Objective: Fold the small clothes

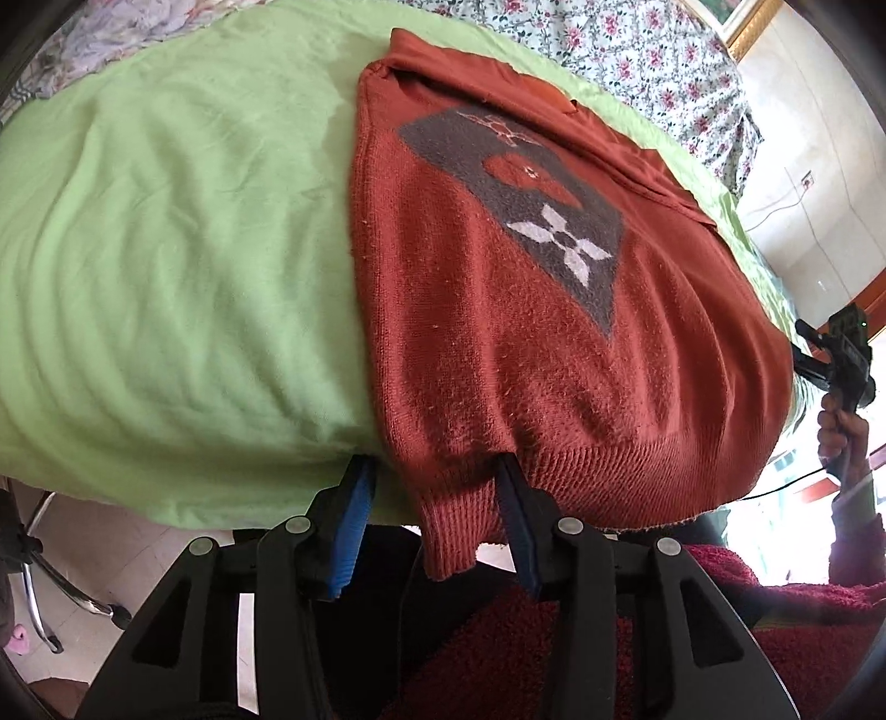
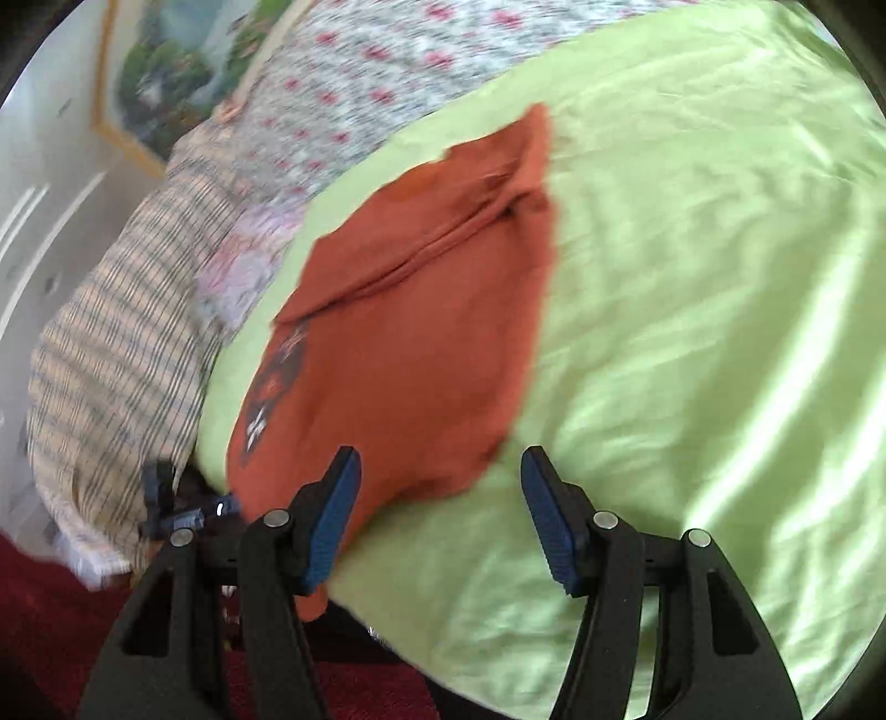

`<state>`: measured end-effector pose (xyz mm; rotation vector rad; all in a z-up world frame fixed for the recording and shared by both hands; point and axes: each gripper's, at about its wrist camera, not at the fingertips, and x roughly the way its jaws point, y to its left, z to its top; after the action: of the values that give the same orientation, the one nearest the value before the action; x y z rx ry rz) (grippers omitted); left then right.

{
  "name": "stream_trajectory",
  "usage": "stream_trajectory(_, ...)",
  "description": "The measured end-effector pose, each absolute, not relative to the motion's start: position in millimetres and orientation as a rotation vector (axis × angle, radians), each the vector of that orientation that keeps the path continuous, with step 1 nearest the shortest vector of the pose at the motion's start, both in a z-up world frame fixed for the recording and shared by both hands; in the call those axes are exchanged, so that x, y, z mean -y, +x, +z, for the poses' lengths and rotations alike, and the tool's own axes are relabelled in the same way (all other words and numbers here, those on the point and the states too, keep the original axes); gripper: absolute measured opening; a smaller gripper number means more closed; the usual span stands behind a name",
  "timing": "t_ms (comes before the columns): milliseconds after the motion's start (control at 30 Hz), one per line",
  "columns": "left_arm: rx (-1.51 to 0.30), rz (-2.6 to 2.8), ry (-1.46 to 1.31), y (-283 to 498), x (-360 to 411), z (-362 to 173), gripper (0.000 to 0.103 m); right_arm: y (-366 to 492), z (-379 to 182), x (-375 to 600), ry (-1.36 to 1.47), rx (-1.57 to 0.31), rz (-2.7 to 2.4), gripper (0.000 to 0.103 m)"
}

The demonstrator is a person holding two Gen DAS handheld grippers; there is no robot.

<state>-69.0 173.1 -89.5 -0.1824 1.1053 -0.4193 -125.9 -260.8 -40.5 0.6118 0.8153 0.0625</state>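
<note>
A small rust-red knitted sweater (image 1: 498, 310) with a grey diamond motif lies folded on a green sheet (image 1: 166, 249). Its ribbed hem hangs over the near edge. My left gripper (image 1: 434, 471) is open, its two blue-padded fingers (image 1: 354, 520) standing on either side of the hem's corner, not closed on it. In the right wrist view the sweater (image 2: 410, 332) appears blurred. My right gripper (image 2: 440, 471) is open and empty above the sweater's near edge and the sheet (image 2: 692, 332). The right gripper also shows in the left wrist view (image 1: 841, 354), held in a hand.
A floral cover (image 1: 637, 50) lies beyond the green sheet. A striped pillow (image 2: 116, 376) sits left of the sweater in the right wrist view. A framed picture (image 2: 160, 72) hangs on the wall. A chair's chrome leg (image 1: 50, 581) stands on the floor below.
</note>
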Motion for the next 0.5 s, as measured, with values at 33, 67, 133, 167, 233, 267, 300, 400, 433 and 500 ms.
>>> stream_trajectory(33, -1.105, -0.421, -0.187, -68.5, -172.3, -89.8, 0.044, -125.9, -41.9, 266.0, 0.635, -0.808, 0.053, 0.059)
stream_trajectory(67, -1.105, -0.421, -0.193, -68.3, -173.0, -90.4, 0.044, -123.1, -44.5, 271.4, 0.651, -0.818, 0.039, 0.058)
stream_trajectory(133, -1.106, -0.42, -0.193, -64.3, -170.9, -90.0, 0.044, -113.2, -47.2, 270.5, 0.63, -0.84, 0.049, 0.058)
stream_trajectory(167, -1.103, -0.419, -0.189, -64.3, -170.1, -90.0, 0.043, -103.6, -47.4, 263.4, 0.603, -0.852, 0.082, 0.059)
stream_trajectory(233, -1.101, -0.418, -0.183, -65.8, -172.2, -89.0, 0.042, -87.5, -48.0, 250.0, 0.574, -0.869, 0.156, 0.059)
stream_trajectory(267, -1.099, -0.421, -0.183, -66.0, -172.0, -88.8, 0.04, -78.4, -49.4, 241.2, 0.563, -0.875, 0.209, 0.059)
stream_trajectory(300, -1.098, -0.426, -0.184, -66.3, -170.8, -88.5, 0.036, -70.3, -50.8, 232.1, 0.556, -0.875, 0.266, 0.059)
stream_trajectory(400, -1.088, -0.443, -0.182, -67.7, -169.3, -85.4, 0.025, -54.5, -51.4, 207.2, 0.569, -0.858, 0.487, 0.06)
stream_trajectory(433, -1.082, -0.447, -0.177, -68.4, -168.3, -83.9, 0.023, -53.3, -50.5, 202.0, 0.562, -0.852, 0.529, 0.06)
stream_trajectory(500, -1.07, -0.46, -0.169, -70.3, -166.3, -81.4, 0.017, -53.8, -47.1, 192.1, 0.566, -0.835, 0.618, 0.06)
